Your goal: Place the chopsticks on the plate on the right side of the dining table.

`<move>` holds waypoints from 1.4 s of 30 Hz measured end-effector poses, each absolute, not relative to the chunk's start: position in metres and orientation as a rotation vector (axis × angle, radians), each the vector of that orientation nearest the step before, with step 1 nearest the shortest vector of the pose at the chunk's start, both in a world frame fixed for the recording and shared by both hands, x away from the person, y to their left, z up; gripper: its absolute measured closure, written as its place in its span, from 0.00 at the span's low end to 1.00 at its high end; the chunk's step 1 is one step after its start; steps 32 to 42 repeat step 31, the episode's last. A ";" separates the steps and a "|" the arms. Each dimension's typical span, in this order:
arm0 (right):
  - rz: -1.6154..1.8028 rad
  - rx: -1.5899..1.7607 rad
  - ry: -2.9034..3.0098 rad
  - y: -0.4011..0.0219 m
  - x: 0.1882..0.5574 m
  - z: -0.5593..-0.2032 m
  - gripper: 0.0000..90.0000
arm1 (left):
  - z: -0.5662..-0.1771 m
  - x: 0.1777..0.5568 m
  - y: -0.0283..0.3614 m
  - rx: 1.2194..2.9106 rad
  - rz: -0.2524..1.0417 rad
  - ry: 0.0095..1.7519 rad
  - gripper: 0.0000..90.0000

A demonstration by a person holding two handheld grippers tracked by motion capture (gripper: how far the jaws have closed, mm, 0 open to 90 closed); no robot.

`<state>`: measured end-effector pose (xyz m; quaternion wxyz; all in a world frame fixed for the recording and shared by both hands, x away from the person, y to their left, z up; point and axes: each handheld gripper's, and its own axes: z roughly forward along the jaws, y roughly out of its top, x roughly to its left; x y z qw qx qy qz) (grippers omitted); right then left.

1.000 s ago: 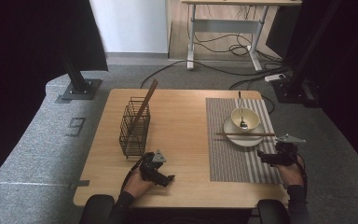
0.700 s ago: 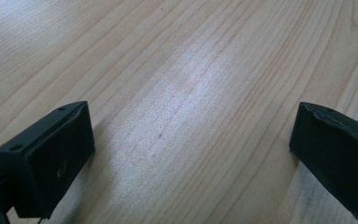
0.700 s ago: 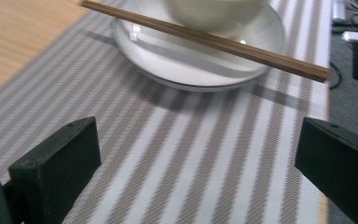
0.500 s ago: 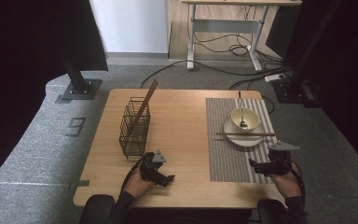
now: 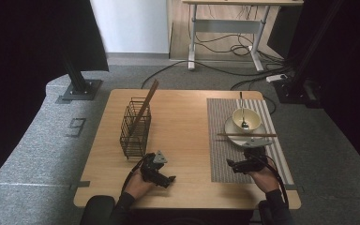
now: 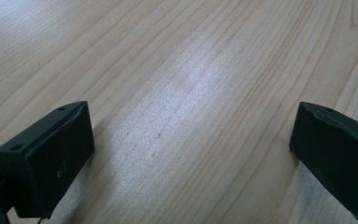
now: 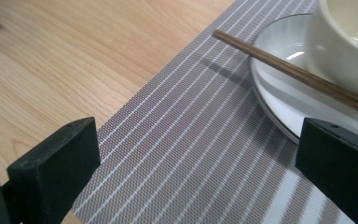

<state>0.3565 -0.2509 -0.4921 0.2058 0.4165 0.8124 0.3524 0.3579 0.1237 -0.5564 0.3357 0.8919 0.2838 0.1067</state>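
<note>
My right tongs [image 7: 196,158] gaped wide and empty, as did my left tongs [image 6: 191,154]. Just ahead of the right pair, a chopstick [image 7: 289,70] lay across the saucer [image 7: 279,100]: light, stiff, probably slippery, best pinched mid-length.

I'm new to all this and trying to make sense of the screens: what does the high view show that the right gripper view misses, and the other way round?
High view alone: the wire basket with a stick leaning in it, the left gripper, and the spoon in the bowl. Right gripper view alone: the weave of the striped mat close up, between its own wide-open jaws. Both: the mat, plate, bowl, and the chopstick lying across the plate's rim.
</note>
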 end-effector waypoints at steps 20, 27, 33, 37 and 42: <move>0.956 1.188 2.298 -0.228 0.392 -0.555 0.00 | -0.556 0.357 0.123 2.326 0.277 0.738 0.00; 0.969 1.220 2.297 -0.232 0.396 -0.561 0.00 | -0.556 0.357 0.123 2.330 0.276 0.734 0.00; 0.969 1.220 2.297 -0.232 0.396 -0.561 0.00 | -0.557 0.357 0.123 2.326 0.275 0.736 0.00; 0.969 1.220 2.297 -0.232 0.396 -0.561 0.00 | -0.557 0.357 0.123 2.326 0.275 0.736 0.00; 0.969 1.220 2.297 -0.232 0.396 -0.561 0.00 | -0.557 0.357 0.123 2.326 0.275 0.736 0.00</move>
